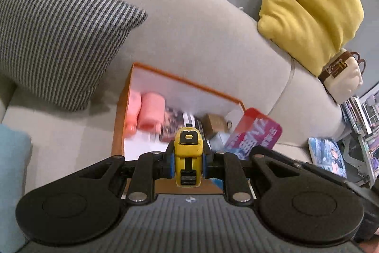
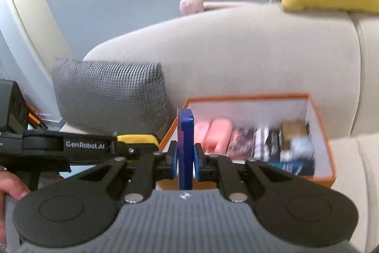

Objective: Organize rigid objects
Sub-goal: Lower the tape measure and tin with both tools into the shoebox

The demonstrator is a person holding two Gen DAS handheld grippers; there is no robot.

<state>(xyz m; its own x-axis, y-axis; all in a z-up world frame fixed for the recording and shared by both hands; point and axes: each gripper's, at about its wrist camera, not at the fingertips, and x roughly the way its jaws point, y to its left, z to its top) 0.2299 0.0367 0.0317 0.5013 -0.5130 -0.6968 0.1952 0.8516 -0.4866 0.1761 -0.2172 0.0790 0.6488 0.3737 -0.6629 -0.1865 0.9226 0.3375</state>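
My left gripper (image 1: pixel 188 161) is shut on a yellow tape measure (image 1: pixel 188 146), and its blue pads press both sides of it. It hangs above the near edge of an orange box (image 1: pixel 180 80) with white inner walls that sits on the sofa seat. My right gripper (image 2: pixel 186 160) is shut on a flat tin (image 2: pixel 186 125) held edge-on, with a blue rim. In the left wrist view the tin (image 1: pixel 255 134) shows a red and pink printed face over the box's right corner. The box (image 2: pixel 248 96) holds pink rolls (image 2: pixel 218 134), printed packs and a brown carton.
A beige sofa (image 1: pixel 201 23) carries a grey striped cushion (image 1: pixel 54 34) left of the box and a yellow cushion (image 1: pixel 310 6) on its back. A cream bag (image 1: pixel 341 77) and a magazine (image 1: pixel 327 155) lie to the right. A person's hand (image 2: pixel 11 191) grips the left tool.
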